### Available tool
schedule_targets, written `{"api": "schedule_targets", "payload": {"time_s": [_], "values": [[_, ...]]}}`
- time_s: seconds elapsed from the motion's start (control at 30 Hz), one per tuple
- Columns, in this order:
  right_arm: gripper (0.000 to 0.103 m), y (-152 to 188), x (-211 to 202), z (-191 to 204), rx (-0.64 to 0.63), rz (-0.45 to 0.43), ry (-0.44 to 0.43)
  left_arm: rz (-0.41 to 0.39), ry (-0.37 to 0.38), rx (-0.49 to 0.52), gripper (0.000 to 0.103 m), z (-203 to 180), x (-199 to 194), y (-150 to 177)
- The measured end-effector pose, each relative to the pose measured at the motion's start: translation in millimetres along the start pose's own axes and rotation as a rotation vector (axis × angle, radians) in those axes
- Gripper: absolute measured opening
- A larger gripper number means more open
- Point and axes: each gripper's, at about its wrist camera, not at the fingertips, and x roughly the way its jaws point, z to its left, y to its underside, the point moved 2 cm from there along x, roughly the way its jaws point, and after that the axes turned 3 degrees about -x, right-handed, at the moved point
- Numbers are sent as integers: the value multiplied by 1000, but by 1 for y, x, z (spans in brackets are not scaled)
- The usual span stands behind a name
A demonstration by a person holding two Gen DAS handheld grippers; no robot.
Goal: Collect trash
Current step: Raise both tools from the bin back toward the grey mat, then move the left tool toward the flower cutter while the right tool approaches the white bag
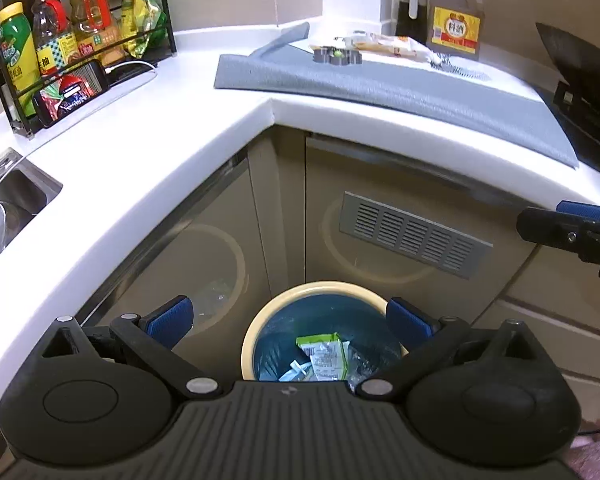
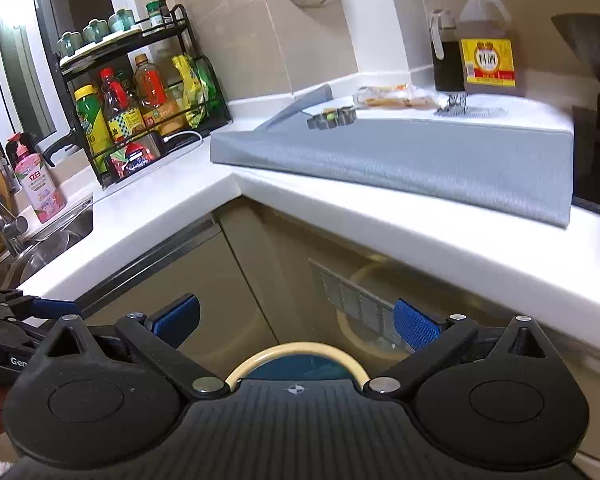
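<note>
Cream-rimmed bin (image 1: 256, 322) is sitting below my left gripper (image 1: 290, 318); I'm holding both it and my right gripper (image 2: 296, 318) wide open, empty.

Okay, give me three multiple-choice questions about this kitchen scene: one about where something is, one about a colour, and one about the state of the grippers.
1. Where does the trash bin stand?
A. on the counter
B. on the floor at the corner cabinets
C. in the sink

2. What colour is the mat on the counter?
A. grey
B. red
C. yellow

3. How do the jaws of the left gripper and right gripper stand?
A. both open and empty
B. both shut on trash
C. left shut, right open

Answers:
1 B: the bin sits below the countertop edge, against the cabinet doors.
2 A: the mat looks grey in both views.
3 A: each pair of blue pads is spread wide with nothing between.
</note>
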Motion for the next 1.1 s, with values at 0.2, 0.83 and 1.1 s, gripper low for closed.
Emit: {"api": "schedule_targets", "payload": {"time_s": [0.2,0.83,1.1], "values": [[103,-8,3,-4,-17,-26,19,-9,-27,-20,103,5,5,-12],[103,-43,26,-14,-50,-69,53,19,-55,-21,103,3,29,-50],[103,-64,39,-24,-58,-101,68,35,-66,-8,103,-2,42,-65]]}}
